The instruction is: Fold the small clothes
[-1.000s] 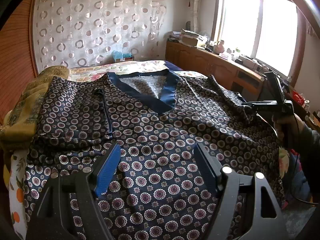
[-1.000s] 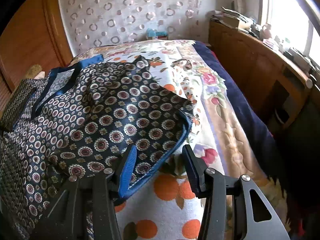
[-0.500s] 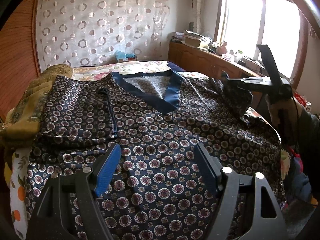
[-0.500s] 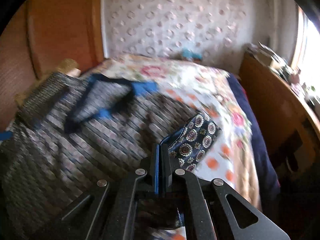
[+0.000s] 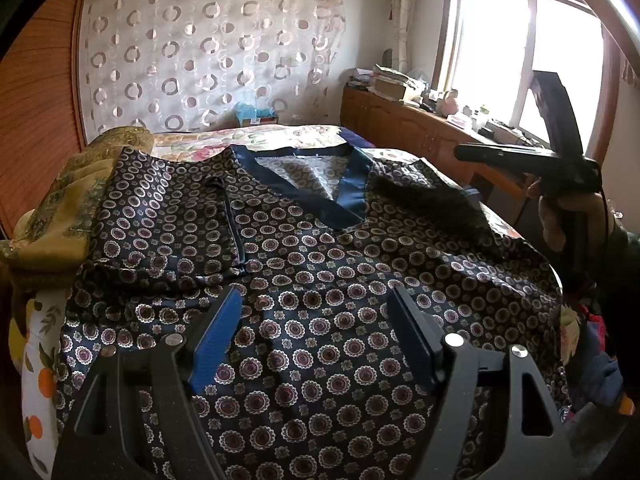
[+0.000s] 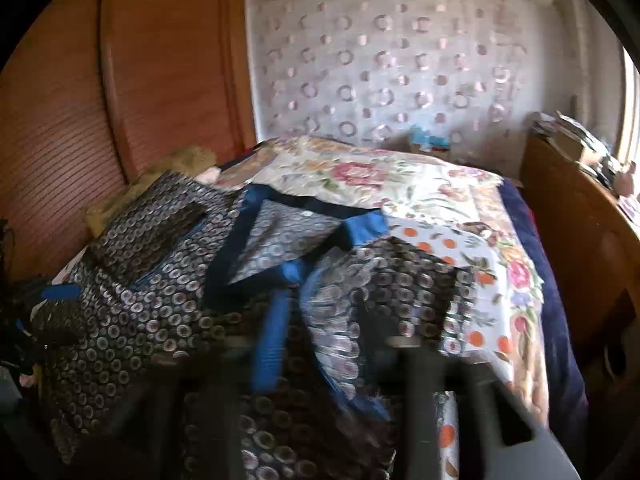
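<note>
A dark navy top (image 5: 304,280) printed with round medallions lies flat on the bed, its blue V-neck (image 5: 348,200) toward the far end. My left gripper (image 5: 316,332) hovers open over the top's lower half, nothing between its blue pads. The right sleeve (image 5: 432,200) lies folded inward over the chest. My right gripper (image 5: 464,152), held by a hand, floats above that sleeve. In the blurred right wrist view the right gripper (image 6: 336,344) has its jaws opening; the sleeve (image 6: 400,280) lies just beyond them, not pinched. The left sleeve (image 5: 168,216) is folded in too.
A floral bedspread (image 6: 360,172) covers the bed. A yellow-brown bundle of cloth (image 5: 68,200) sits at the top's left edge. A wooden panel wall (image 6: 80,120) runs along the left, and a cluttered wooden cabinet (image 5: 404,128) stands under the window on the right.
My right gripper shut on the right sleeve's edge, lifted it and carried it inward over the top, then opened and let it go. My left gripper stayed put and open.
</note>
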`<state>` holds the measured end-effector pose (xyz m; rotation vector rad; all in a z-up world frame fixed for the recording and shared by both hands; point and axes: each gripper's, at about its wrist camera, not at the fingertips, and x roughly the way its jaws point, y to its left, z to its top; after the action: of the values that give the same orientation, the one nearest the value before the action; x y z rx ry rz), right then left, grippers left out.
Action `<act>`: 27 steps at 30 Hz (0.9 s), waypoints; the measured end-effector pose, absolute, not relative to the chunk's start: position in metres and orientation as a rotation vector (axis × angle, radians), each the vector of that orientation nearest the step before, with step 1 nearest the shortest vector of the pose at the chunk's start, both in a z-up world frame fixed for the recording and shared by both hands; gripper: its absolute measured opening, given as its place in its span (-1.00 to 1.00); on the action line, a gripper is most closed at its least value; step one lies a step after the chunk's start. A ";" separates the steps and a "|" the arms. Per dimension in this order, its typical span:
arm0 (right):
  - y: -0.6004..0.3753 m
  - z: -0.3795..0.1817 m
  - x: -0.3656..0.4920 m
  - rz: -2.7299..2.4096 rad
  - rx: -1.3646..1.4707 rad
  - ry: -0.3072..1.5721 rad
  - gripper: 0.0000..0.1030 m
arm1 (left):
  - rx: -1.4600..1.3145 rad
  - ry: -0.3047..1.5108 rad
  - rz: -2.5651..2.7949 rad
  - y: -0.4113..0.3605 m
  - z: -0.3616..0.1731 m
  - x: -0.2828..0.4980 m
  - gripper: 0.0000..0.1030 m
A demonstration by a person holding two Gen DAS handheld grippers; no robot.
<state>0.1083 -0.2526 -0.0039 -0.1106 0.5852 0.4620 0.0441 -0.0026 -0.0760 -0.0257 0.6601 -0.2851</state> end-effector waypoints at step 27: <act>-0.290 -0.063 0.163 0.170 -0.212 0.774 -0.97 | -0.037 0.675 -0.268 0.005 -0.083 0.048 0.47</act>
<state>0.1630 -0.2902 -0.0629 -0.2116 0.7743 0.1696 0.0479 0.0048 -0.0826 -0.0368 0.6748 -0.2677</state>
